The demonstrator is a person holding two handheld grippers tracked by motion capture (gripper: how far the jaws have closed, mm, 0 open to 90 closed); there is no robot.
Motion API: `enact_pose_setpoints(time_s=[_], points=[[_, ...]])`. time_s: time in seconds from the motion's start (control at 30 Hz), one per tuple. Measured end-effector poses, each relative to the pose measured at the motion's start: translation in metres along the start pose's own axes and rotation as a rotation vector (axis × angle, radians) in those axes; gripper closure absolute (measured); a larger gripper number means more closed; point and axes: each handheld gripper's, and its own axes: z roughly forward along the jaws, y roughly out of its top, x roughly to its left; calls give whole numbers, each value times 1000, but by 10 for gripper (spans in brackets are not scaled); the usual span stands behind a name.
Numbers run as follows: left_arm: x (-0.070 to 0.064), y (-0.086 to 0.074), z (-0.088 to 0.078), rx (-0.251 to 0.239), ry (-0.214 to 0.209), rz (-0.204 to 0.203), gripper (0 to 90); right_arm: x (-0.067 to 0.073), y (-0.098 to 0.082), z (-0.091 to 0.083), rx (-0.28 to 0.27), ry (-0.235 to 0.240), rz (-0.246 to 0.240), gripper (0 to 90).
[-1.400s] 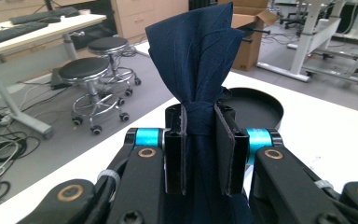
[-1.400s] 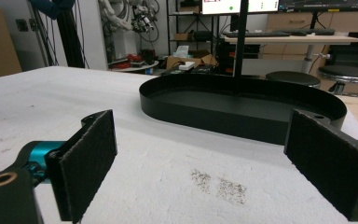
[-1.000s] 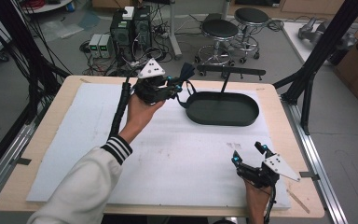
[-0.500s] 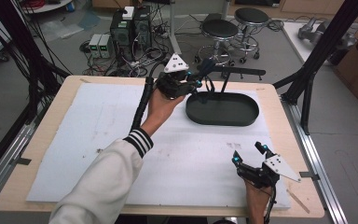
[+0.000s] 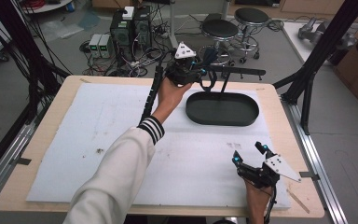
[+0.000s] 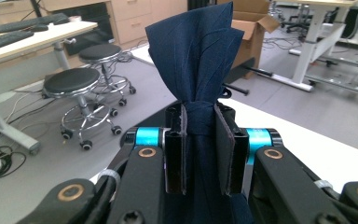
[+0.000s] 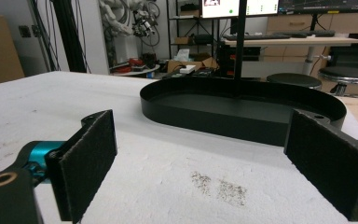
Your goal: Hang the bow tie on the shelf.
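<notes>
My left gripper (image 5: 204, 71) is held above the table's far edge, just left of the black oval tray (image 5: 196, 115). It is shut on a bunched dark blue cloth (image 6: 196, 51), which sticks up in folds past the pads (image 6: 223, 140) in the left gripper view. A thin black post with a horizontal bar (image 5: 240, 71) rises from the tray, and the cloth (image 5: 209, 58) hangs close to the bar's left end. My right gripper (image 5: 249, 154) rests near the front right corner, open and holding nothing. Its pads (image 7: 89, 154) frame the tray (image 7: 242, 122) ahead.
A white foam mat (image 5: 93, 130) covers the wooden table, with small dark specks (image 7: 219, 186) in front of the right gripper. Stools (image 5: 219, 29) and computer boxes (image 5: 130, 23) stand on the floor beyond the far edge. Black frame struts (image 5: 317, 60) rise at the right.
My left hand has carried the blue cloth to the right along the far edge, toward the bar over the tray. The right gripper has stayed where it was.
</notes>
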Motion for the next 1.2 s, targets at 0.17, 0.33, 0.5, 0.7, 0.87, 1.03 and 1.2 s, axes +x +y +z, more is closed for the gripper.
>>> enact_pose_setpoints(time_s=[0.17, 0.33, 0.5, 0.7, 0.87, 1.03, 1.2], points=[[9, 3, 12, 1, 12, -31, 753, 0, 0, 0, -2, -1, -1, 83], [16, -4, 22, 17, 35, -46, 753, 0, 0, 0, -2, 0, 0, 82], [24, -11, 26, 43, 60, -36, 753, 0, 0, 0, 1, 1, 1, 82], [26, -17, 33, 45, 72, -44, 752, -1, 0, 0, 3, 1, 8, 82], [30, -23, 37, 55, 94, -44, 752, -1, 0, 0, 5, 0, 8, 82], [37, -33, 35, 62, 118, -64, 752, -2, 0, 0, 0, 0, 5, 82], [40, -40, 31, 63, 124, -73, 752, -1, 0, 0, 4, 3, 10, 82]])
